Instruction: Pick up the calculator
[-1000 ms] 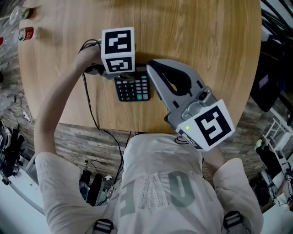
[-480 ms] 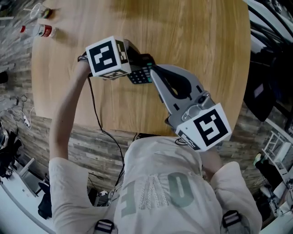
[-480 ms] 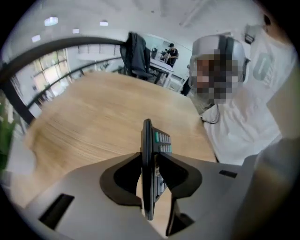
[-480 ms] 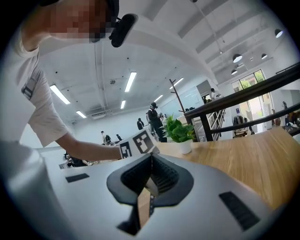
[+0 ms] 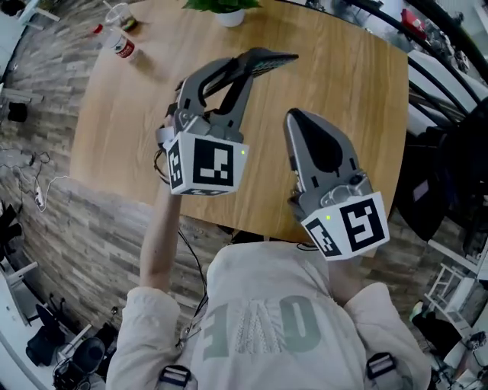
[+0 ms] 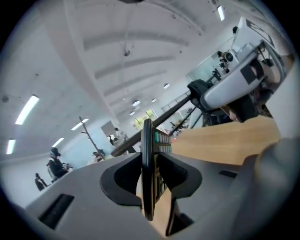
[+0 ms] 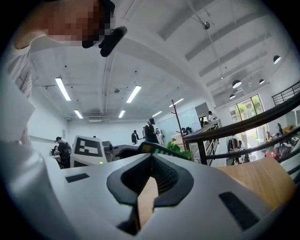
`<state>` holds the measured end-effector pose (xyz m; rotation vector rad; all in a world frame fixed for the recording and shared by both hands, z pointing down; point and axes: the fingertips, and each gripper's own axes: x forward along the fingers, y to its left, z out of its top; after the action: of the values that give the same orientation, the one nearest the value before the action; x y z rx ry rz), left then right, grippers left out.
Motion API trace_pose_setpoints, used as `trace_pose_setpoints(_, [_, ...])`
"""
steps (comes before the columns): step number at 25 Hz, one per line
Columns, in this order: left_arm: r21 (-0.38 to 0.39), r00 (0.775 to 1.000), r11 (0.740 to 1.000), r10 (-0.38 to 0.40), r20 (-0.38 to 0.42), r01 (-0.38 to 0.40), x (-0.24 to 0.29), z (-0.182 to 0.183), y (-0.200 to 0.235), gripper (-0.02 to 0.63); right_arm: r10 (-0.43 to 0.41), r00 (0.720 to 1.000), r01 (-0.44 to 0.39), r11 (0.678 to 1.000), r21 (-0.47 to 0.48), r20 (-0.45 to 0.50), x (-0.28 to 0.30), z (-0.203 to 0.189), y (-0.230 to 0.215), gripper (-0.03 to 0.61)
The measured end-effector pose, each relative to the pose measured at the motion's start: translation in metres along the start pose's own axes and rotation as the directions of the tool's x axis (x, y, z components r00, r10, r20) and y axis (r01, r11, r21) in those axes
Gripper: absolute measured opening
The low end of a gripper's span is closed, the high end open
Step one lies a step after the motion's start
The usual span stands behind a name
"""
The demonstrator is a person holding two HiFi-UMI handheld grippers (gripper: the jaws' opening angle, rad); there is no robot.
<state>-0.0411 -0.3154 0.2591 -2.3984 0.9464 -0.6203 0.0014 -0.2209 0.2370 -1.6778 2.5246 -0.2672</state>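
Calculator (image 5: 276,59) (edge-on) seemingly points lengthwise away, clamped in left gripper (image 5: 244,67).

One calculator (image 5: 274,60), two hand-held grippers (image 5: 242,67) (image 5: 299,122), one wooden table (image 5: 335,84), one potted plant (image 5: 229,11), one bottle (image 5: 122,47).

Large pale letters on the person's shirt (image 5: 259,331) are too foreshortened to read; nothing else legible.

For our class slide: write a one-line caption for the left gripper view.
Left gripper clamps the calculator edge-on between its jaws, wooden table beyond.
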Motion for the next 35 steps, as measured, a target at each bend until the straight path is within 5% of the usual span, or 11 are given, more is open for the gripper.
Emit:
trace_pose_setpoints(3, [-0.021,0.974,0.976,0.217,0.071,-0.216,-0.044,0.029,0.023,0.124,-0.024,0.998,0.026,0.999,-0.045,0.05,-0.007,0.018,0.011,0.02])
trace_pose_setpoints(8, [-0.15,0.872,0.879,0.471,0.132,-0.452,-0.119,0.058,0.045,0.124,-0.059,0.993,0.071,0.991,-0.112,0.106,-0.018,0.033,0.027,0.019])
trace_pose_setpoints(11, [-0.316,0.831,0.824,0.534,0.155,-0.471,-0.155,0.06,0.044,0.124,-0.07,0.991,0.084,0.989,-0.118,0.117,-0.025,0.033,0.035,0.02])
trace_pose_setpoints(14, [-0.524,0.809,0.761,0.55,0.209,-0.382,-0.173,0.055,0.04,0.126,-0.076,0.99,0.09,0.989,-0.115,0.123,-0.029,0.032,0.042,0.02])
trace_pose_setpoints(16, [-0.552,0.794,0.736,0.573,0.203,-0.39,-0.179,0.05,0.039,0.124,-0.073,0.99,0.088,0.989,-0.118,0.123,-0.03,0.031,0.046,0.019])
trace_pose_setpoints(35, [-0.491,0.768,0.754,0.596,0.234,-0.436,-0.198,0.064,0.037,0.124,-0.084,0.988,0.106,0.981,-0.164,0.133,-0.04,0.033,0.054,0.018])
